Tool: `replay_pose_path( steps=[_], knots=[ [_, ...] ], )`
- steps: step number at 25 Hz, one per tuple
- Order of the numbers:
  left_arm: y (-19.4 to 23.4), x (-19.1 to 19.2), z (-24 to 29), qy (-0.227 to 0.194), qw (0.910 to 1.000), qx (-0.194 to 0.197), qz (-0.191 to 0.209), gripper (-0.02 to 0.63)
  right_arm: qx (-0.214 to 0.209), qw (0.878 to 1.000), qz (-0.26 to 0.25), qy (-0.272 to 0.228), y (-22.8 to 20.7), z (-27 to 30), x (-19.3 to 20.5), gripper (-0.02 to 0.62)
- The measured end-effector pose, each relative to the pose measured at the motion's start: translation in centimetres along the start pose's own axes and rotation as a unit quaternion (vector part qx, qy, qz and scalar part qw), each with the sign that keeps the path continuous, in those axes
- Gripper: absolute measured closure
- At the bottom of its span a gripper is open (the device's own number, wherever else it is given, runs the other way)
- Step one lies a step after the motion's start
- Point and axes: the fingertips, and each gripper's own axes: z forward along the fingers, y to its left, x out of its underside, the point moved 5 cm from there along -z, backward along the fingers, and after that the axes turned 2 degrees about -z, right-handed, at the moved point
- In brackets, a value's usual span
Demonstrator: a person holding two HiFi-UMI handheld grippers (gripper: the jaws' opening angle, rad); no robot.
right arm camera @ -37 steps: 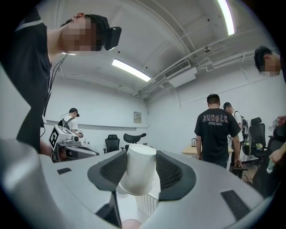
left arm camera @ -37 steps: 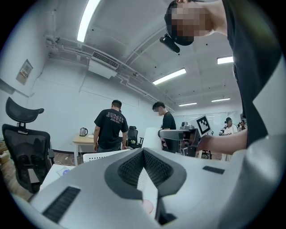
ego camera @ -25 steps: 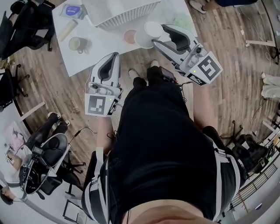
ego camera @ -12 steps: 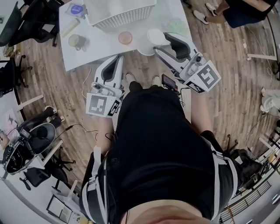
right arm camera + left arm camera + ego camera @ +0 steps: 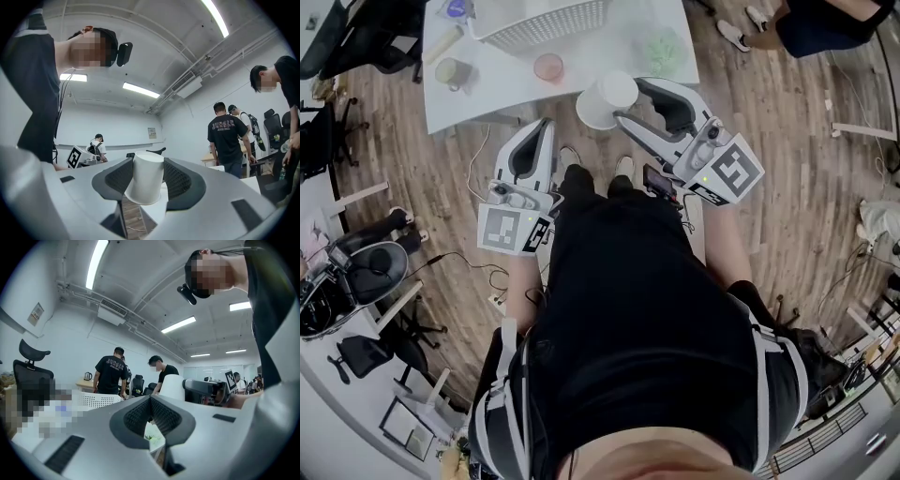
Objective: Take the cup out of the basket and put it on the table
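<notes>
White paper cup [image 5: 607, 98] out of the white perforated plastic basket [image 5: 544, 21], gripped upside down in the jaws of the right gripper [image 5: 628, 97] at the near edge of the white bench [image 5: 502, 89]. Left gripper [image 5: 546, 122] jaws clenched on nothing. Lift-out apparently done, set-down on the bench left.

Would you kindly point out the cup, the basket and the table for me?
cup [image 5: 145, 180]: right gripper view, on its side wall.
basket [image 5: 546, 22]: head view, on its perforated near wall.
table [image 5: 502, 92]: head view, on its bare top near the front edge.
</notes>
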Motion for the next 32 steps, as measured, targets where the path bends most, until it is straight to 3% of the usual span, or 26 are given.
replay_pose_path(
  steps=[8, 32],
  knots=[
    [-1.3, 0.4, -1.1, -0.001, 1.0, 0.0, 0.005, 0.586, 0.008, 1.0, 0.002, -0.003, 1.4, -1.5, 0.9, 0.383],
    [3.0, -0.8, -3.2, 0.0, 0.9993, 0.036, 0.013, 0.586, 0.019, 1.0, -0.002, -0.004, 4.3, 2.5, 0.7, 0.387]
  ],
)
